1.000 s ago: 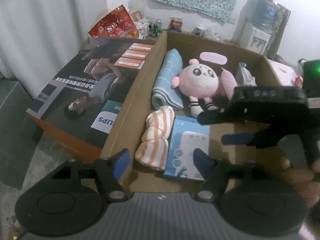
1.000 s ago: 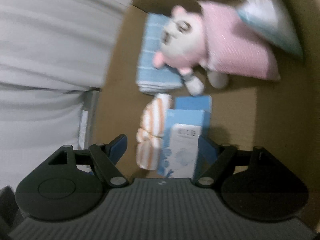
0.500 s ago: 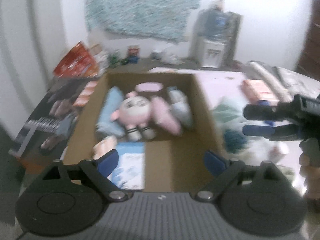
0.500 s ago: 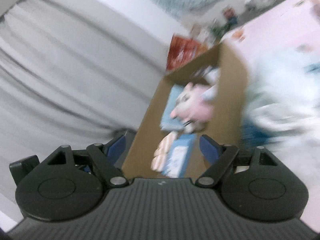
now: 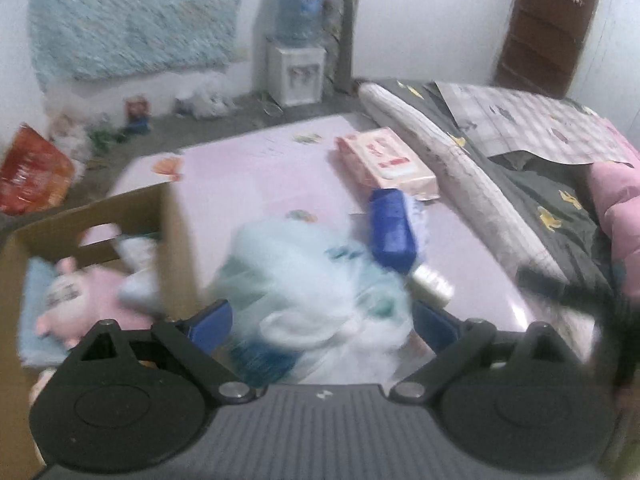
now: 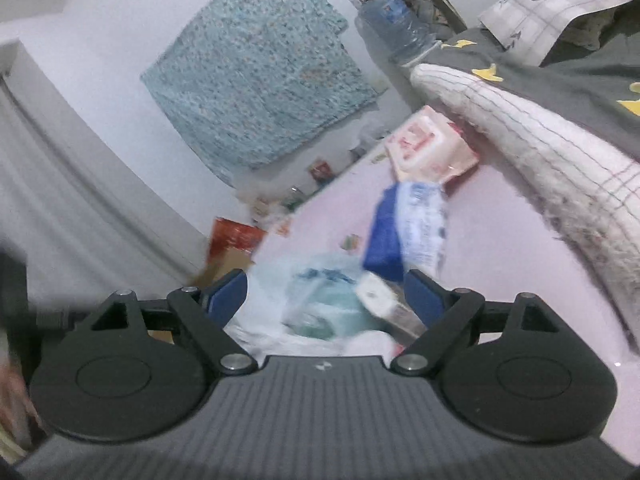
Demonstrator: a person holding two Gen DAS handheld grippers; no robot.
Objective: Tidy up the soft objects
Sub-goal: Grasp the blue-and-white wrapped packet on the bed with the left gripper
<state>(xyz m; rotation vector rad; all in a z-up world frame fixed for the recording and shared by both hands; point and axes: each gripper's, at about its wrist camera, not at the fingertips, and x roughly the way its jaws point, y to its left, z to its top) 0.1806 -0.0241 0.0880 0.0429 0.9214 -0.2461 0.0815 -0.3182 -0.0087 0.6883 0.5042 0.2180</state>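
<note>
A cardboard box (image 5: 176,232) stands at the left on a pink surface (image 5: 256,176). It holds a pink plush toy (image 5: 84,296) and a blue folded towel (image 5: 34,280). Right of the box lies a blurred pile of pale plastic-wrapped packs (image 5: 312,292), a blue pack (image 5: 390,232) and a pink pack (image 5: 384,162). My left gripper (image 5: 322,322) is open and empty, just above the pile. My right gripper (image 6: 326,290) is open and empty, over the same pile (image 6: 320,300), with the blue pack (image 6: 384,232) and pink pack (image 6: 428,148) ahead of it.
A rolled white quilt (image 5: 440,152) and dark bedding (image 5: 540,200) lie along the right side. A water dispenser (image 5: 298,48) stands by the far wall under a hanging teal cloth (image 5: 132,16). A red bag (image 5: 32,176) lies on the floor at the left.
Both grippers have swung right, away from the inside of the box, and now point at the pile of packs on the pink surface. Both stay open and empty.
</note>
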